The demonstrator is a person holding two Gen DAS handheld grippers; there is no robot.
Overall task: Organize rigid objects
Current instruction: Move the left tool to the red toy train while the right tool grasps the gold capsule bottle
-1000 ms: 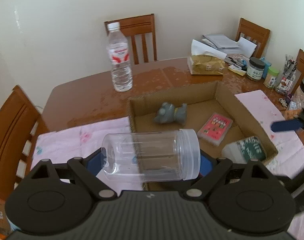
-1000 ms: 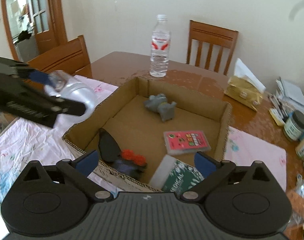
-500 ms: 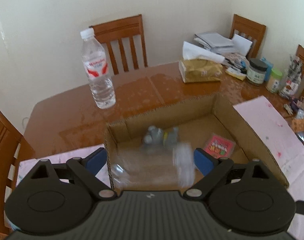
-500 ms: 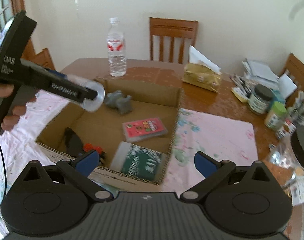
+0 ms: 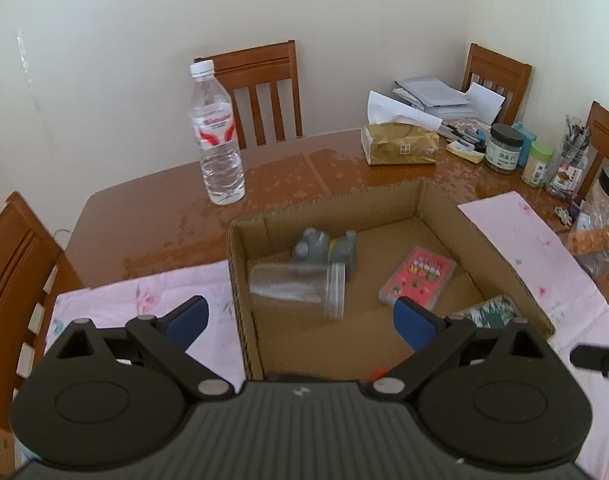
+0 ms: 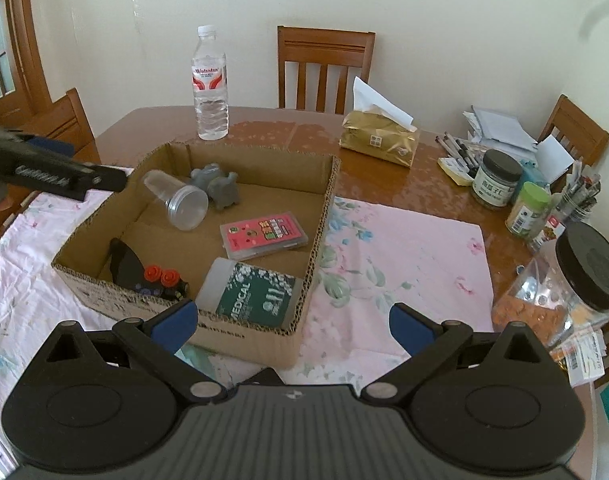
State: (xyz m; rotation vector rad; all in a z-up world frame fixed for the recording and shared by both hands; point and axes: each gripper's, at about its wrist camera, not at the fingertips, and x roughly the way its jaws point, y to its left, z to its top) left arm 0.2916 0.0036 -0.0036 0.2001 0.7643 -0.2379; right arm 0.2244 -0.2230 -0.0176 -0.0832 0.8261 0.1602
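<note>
Our left claw (image 5: 300, 320) and right claw (image 6: 290, 322) are both spread wide, holding nothing. The black-lidded jar (image 6: 572, 280) sits right of our right claw, nearer it.

The left gripper (image 5: 300, 318) is spread wide, its two blue-tipped fingers (image 5: 186, 317) standing at about 8 o'clock and 4 o'clock in its own wrist view with nothing between them. It points forward and downward, tilted toward 12 o'clock. The right gripper (image 6: 292, 322) is likewise spread wide and holds nothing, its blue fingertips (image 6: 408, 328) set far apart low in its own view at about 7 and 5 o'clock. In the right wrist view the left gripper shows as a dark body reaching in from 9 o'clock, its tip aimed toward 3 o'clock. In the left wrist view a dark part of the right gripper enters at 4 o'clock. No bare hand is visible.
</note>
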